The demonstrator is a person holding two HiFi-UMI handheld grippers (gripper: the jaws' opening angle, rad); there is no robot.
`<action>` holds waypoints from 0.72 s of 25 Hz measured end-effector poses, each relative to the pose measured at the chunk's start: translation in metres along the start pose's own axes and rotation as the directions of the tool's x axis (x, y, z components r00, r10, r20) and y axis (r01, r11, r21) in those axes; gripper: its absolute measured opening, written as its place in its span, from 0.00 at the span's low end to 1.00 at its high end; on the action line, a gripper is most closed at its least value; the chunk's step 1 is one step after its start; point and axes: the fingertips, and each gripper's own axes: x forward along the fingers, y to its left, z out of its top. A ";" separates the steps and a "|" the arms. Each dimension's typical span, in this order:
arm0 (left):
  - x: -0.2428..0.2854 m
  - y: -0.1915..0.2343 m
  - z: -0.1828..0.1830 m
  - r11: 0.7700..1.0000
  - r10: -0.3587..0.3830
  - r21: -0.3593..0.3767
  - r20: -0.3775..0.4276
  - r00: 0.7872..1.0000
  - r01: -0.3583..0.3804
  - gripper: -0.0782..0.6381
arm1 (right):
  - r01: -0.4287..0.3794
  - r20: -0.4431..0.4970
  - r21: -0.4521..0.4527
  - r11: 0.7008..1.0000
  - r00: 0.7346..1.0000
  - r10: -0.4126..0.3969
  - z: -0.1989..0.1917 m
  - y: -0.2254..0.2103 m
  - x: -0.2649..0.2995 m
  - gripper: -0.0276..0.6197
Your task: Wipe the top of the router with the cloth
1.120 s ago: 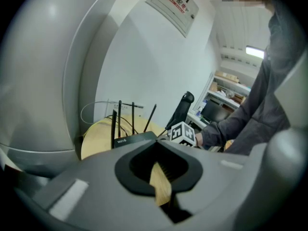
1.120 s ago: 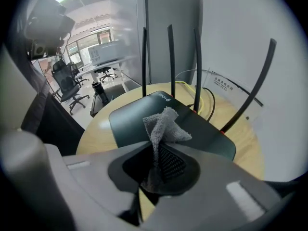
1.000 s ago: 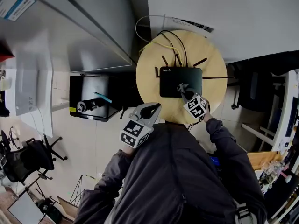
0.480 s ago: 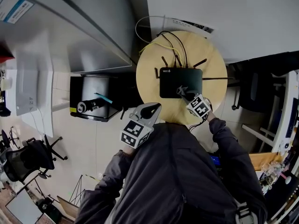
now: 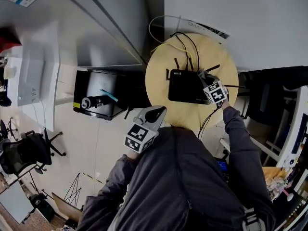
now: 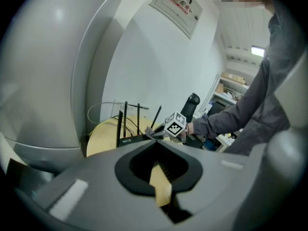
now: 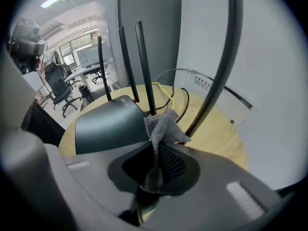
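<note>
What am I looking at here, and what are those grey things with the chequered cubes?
There is no robot. A person holds a gripper in each hand, and the cubes are part of those grippers. The top-down picture comes from a camera on the person's head. The other two cameras ride on the grippers and look along their fingers. A black router with upright antennas and cables sits on a round wooden table. The right gripper is shut on a grey cloth at the router's edge, among the antennas. The left gripper is shut and empty, near the person's chest.
</note>
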 end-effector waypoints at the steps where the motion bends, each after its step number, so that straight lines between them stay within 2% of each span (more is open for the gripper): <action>1: 0.000 0.000 0.000 1.000 0.003 -0.002 0.001 1.000 -0.003 0.11 | -0.001 -0.003 -0.003 1.000 1.000 0.001 0.002 0.002 0.001 0.09; 6: 0.002 -0.001 0.000 1.000 -0.002 -0.001 0.000 1.000 0.002 0.11 | 0.004 -0.022 -0.002 1.000 1.000 -0.004 -0.004 0.007 0.001 0.09; 18: 0.012 -0.003 0.005 0.999 -0.049 0.024 -0.017 0.999 0.049 0.11 | -0.016 -0.034 -0.079 0.997 0.999 0.013 -0.031 0.060 -0.023 0.09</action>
